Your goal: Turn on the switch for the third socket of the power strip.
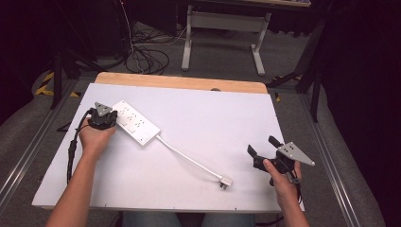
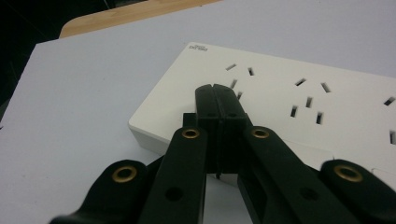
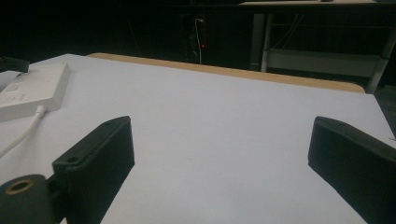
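Early stage, by the look of it: white rectangular plastic power strip lying flat on the white table sheet, pinned at its near-left end by the left gripper, jaws clenched together with nothing between them, tips pressed on the strip's top face just short of the first socket slots in the left gripper view. White cable trailing from the strip's far end, white plug loose on the sheet, not yet picked up, nothing plugged in. Right gripper jaws released, spread wide, grasping nothing, plug well apart from them, off to their left. Likely left: grab plug, bring to a socket, push in. Strip's long axis diagonal, running away from the left jaws toward the right gripper; sockets face up; cable end points at the right jaws.
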